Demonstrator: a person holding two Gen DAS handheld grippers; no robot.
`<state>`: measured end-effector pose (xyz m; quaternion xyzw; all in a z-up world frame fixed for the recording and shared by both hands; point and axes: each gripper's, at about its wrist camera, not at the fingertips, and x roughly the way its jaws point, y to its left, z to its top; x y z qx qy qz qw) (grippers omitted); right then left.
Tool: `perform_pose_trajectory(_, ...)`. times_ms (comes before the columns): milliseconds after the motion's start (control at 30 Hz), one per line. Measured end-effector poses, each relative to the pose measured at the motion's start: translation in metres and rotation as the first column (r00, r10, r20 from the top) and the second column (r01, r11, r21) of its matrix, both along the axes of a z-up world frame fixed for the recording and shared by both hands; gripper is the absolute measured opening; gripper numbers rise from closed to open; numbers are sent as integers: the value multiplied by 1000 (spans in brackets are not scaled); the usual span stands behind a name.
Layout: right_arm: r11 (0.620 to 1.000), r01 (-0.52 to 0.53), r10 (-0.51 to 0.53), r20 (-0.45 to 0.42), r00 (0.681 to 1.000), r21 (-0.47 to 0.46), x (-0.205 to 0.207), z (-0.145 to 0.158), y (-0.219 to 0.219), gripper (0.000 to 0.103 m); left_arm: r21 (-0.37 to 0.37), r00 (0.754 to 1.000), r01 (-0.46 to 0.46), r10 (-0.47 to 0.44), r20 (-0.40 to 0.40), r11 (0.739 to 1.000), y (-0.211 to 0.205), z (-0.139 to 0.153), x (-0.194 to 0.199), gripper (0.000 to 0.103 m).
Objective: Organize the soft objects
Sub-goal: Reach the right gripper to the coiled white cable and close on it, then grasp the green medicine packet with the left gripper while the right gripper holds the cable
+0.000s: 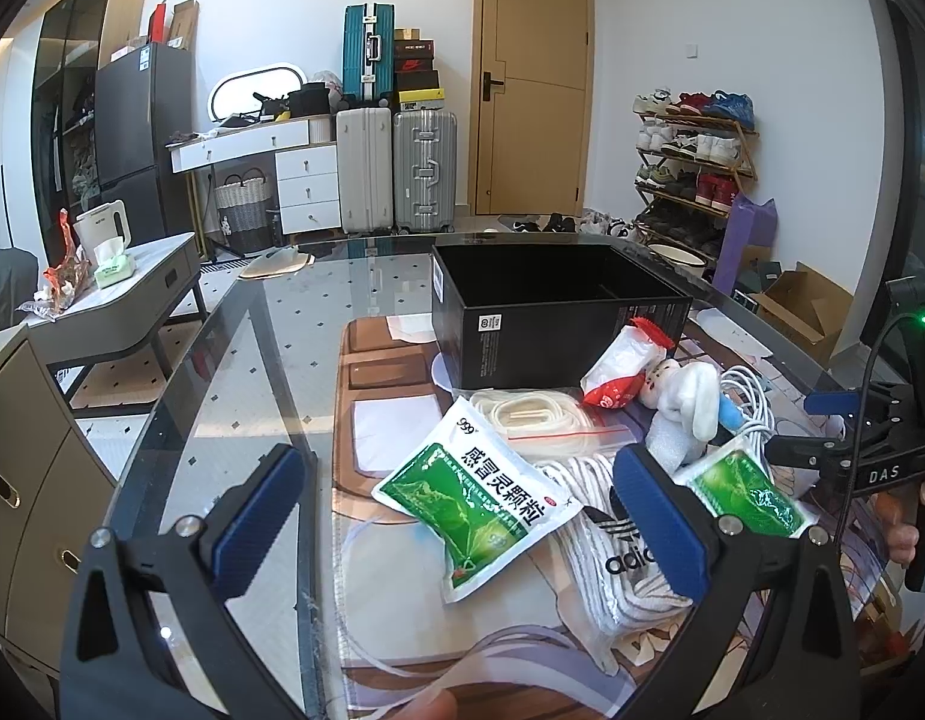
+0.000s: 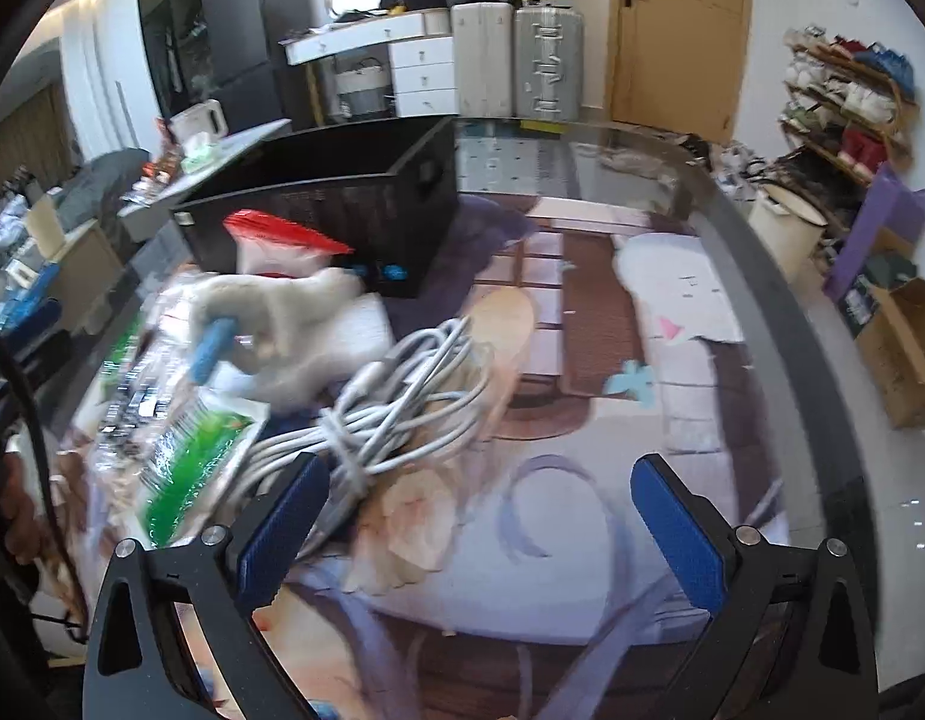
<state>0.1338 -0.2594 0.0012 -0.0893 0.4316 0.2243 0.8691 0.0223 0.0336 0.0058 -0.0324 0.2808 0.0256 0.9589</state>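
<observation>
On the glass surface (image 1: pixel 234 360), the black box (image 1: pixel 552 306) stands open-topped at twelve o'clock of the left wrist view, with the soft things heaped just before it: a white striped sock (image 1: pixel 618 546) at five o'clock, the coiled white cable (image 2: pixel 378 414) at three, and a white plush toy (image 1: pixel 684 396) at two. A green sachet (image 1: pixel 474 498) lies across the sock at centre, between the left gripper (image 1: pixel 462 519) fingers, which are spread wide and hold nothing. The right gripper (image 2: pixel 480 531) likewise hangs with fingers wide apart and empty, the cable at its ten o'clock.
</observation>
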Motion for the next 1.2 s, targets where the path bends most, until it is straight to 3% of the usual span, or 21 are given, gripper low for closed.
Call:
perform_pose_trajectory(433,999,-38,39,-48,998,18,3,-10,33,101,-2,1000,0,0,0,1000,0,0,0,103)
perform_pose_trajectory(633,998,-51,53,-44,998,32,6,-10,37,78,-1,1000,-3,3,2,1000,-1,-1,0,103)
perform_pose_trajectory(833,997,-60,63,-44,997,56,3,-7,34,45,0,1000,-3,3,2,1000,-1,-1,0,103)
perform_pose_trajectory(1000,996,-62,65,-36,997,70,1,-7,31,32,1,1000,-3,3,1,1000,-1,-1,0,103)
perform_pose_trajectory(1200,995,-54,54,2,999,79,-3,-4,26,28,-1,1000,-6,6,-3,1000,-1,-1,0,103)
